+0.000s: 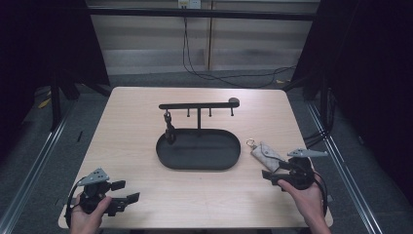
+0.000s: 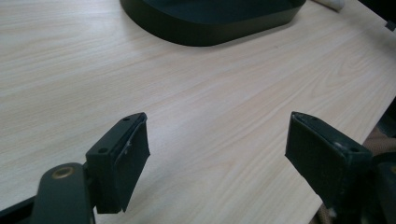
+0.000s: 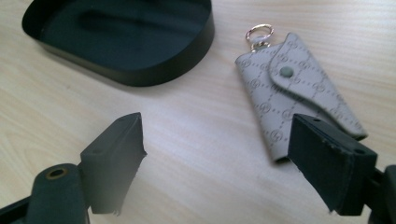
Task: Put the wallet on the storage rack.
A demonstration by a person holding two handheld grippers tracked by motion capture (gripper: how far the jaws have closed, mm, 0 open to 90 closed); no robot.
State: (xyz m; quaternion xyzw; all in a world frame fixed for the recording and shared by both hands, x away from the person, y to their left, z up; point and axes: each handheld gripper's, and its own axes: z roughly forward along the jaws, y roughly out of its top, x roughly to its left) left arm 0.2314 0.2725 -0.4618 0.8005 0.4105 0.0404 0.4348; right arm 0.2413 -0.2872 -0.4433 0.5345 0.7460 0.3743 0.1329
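Observation:
A grey patterned key pouch (image 1: 265, 155) (image 3: 289, 98) with a gold ring (image 3: 259, 31) lies flat on the wooden table, just right of a black oval tray (image 1: 197, 165) (image 3: 140, 70). My right gripper (image 1: 273, 170) (image 3: 215, 140) sits low at the front right, open. Its right jaw is close over the pouch's near end and nothing is between the pads. At the front left, my left gripper (image 1: 127, 191) (image 2: 217, 140) is open over bare wood, with the tray (image 2: 205, 32) ahead of it.
A black rack bar (image 1: 197, 105) with small hooks stands on a post at the tray's back. A dark item (image 1: 169, 127) hangs from its left hook. The table's front edge runs just behind both hands. Cables lie on the floor beyond.

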